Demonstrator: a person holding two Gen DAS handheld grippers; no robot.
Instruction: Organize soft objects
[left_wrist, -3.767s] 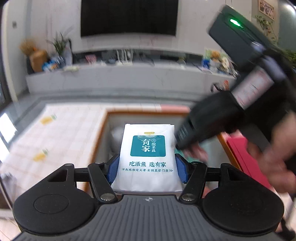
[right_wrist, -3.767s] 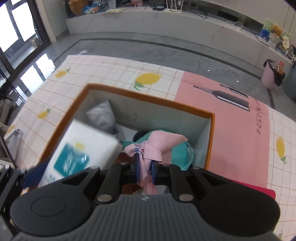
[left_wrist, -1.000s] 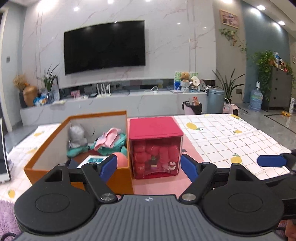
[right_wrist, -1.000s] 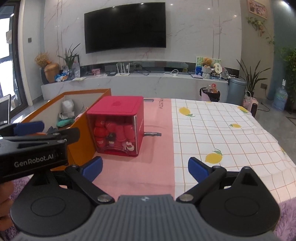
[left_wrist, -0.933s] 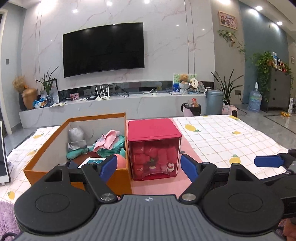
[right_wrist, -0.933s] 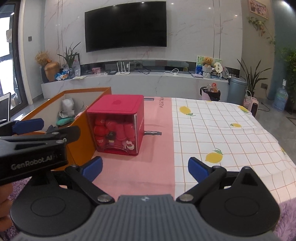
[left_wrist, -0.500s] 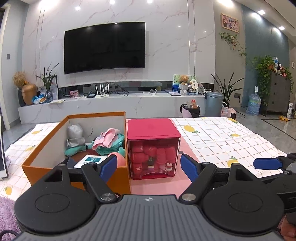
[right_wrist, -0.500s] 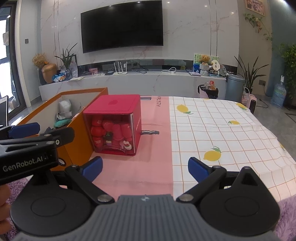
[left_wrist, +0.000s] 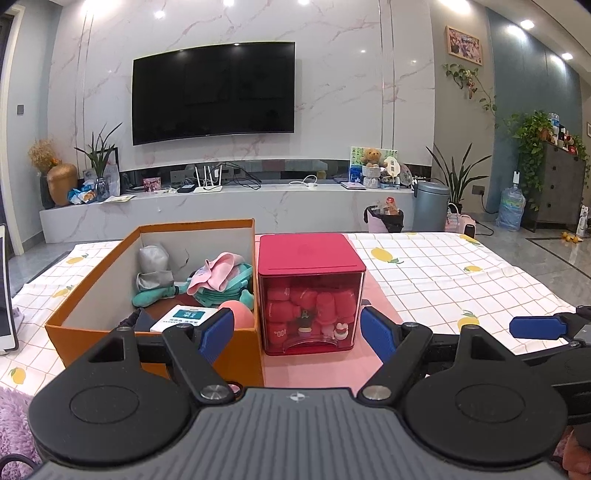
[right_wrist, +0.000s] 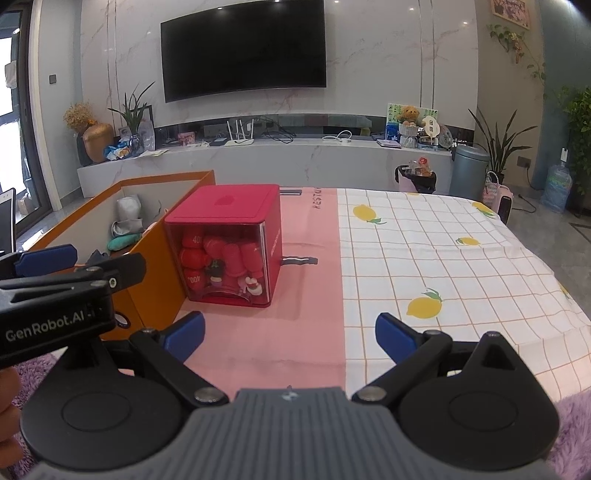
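Between the wide-spread, empty jaws of left gripper and right gripper lies bare tablecloth. Soft objects sit packed in the orange box at its left edge, beside the red container. Judgement: sorting complete; next, withdraw.

A table covered by a lemon-print checked cloth with a pink strip carries an orange box and, just beside it, a red lidded container
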